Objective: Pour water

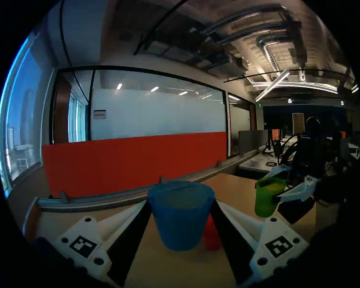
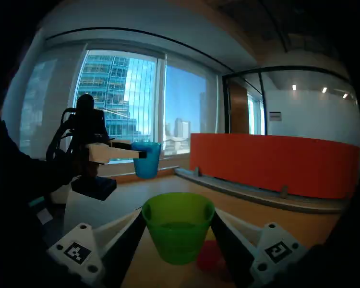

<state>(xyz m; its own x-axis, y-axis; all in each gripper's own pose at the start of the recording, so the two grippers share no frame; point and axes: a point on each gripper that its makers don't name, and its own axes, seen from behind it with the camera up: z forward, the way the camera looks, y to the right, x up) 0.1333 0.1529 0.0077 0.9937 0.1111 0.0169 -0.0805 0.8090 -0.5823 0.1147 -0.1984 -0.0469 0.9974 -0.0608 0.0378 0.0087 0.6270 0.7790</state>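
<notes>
Left gripper view: the left gripper is clamped on a blue cup, one white finger pressing each side. The cup stands upright, its long axis vertical and its open mouth facing up, and it is raised above the wooden table. Just behind its lower right edge a small red thing sits on the table, too hidden to name. Farther off to the right, the right gripper grips a green cup by its sides. That cup is also upright with its mouth up, held above the table and well apart from the blue one. Beyond them an orange partition runs along the far edge of the table, with a glass wall above it and pipes under the ceiling. In the right gripper view the green cup sits level between that gripper's own fingers; whether it holds water I cannot tell. To the far left a person's hand carries the left gripper before tall windows.
</notes>
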